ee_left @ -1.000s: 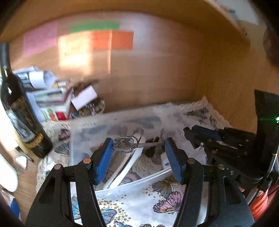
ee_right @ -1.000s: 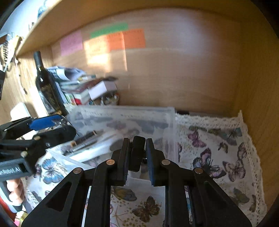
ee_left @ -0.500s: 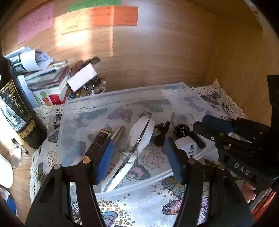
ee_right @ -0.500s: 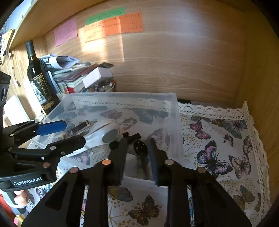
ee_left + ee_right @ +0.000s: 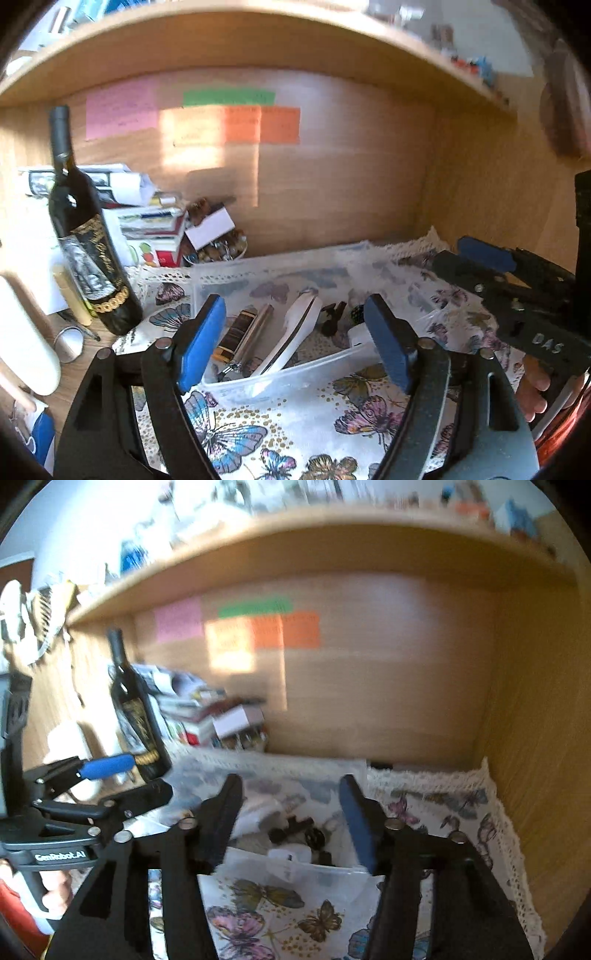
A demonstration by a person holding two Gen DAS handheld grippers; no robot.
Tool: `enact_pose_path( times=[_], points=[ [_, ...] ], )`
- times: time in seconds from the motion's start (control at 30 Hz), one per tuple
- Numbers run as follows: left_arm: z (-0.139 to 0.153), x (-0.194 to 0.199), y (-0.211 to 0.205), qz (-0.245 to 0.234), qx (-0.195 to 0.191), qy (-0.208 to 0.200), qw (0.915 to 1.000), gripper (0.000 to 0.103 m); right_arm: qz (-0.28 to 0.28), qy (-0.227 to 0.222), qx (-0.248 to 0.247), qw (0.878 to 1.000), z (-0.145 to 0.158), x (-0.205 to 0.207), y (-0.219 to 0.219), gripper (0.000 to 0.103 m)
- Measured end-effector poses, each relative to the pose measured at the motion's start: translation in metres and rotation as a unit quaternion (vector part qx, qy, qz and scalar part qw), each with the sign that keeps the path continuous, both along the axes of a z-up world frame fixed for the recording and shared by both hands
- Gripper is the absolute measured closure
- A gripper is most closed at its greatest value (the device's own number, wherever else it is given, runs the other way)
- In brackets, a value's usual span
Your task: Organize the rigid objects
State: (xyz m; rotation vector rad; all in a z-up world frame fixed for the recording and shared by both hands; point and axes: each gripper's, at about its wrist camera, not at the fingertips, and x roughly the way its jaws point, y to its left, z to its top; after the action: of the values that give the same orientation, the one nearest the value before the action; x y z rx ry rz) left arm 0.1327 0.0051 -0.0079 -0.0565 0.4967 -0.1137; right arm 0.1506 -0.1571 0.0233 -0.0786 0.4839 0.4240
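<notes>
Left gripper (image 5: 295, 339): hanging above the clear bin (image 5: 288, 380), jaws spread wide and carrying nothing.
Right gripper (image 5: 291, 812): likewise parted and bare, hovering at the bin's near edge.
Rigid objects: lying inside the bin, the white tool (image 5: 295, 332) beside the harmonica (image 5: 243, 332).
Doing it well: probably lifting straight up, so no finger is catching the bin wall.

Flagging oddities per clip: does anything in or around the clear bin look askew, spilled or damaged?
Nothing looks spilled or broken. The clear bin sits on the butterfly cloth holding a harmonica, a white opener and small dark pieces. Items lie at loose angles, not aligned. Both the left tool and right tool are open and empty.
</notes>
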Motion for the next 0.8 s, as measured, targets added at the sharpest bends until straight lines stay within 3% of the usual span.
enact_pose_path(
  times=[0.13, 0.2, 0.4, 0.8],
  points=[
    [0.015, -0.027, 0.003, 0.009, 0.004, -0.040, 0.9992, 0.014, 0.003, -0.037, 0.014, 0.999, 0.020, -0.026, -0.001, 0.036],
    [0.022, -0.040, 0.005, 0.009, 0.001, -0.056, 0.9984, 0.006, 0.002, -0.053, 0.018, 0.998, 0.025, -0.036, -0.001, 0.023],
    [0.035, -0.071, 0.005, 0.018, 0.004, -0.091, 0.9957, 0.000, -0.008, -0.081, 0.042, 0.996, 0.037, -0.063, -0.004, 0.000],
    [0.041, -0.095, 0.004, 0.019, -0.004, -0.108, 0.9939, 0.000, -0.007, -0.091, 0.045, 0.995, 0.039, -0.087, -0.002, 0.000]
  ],
)
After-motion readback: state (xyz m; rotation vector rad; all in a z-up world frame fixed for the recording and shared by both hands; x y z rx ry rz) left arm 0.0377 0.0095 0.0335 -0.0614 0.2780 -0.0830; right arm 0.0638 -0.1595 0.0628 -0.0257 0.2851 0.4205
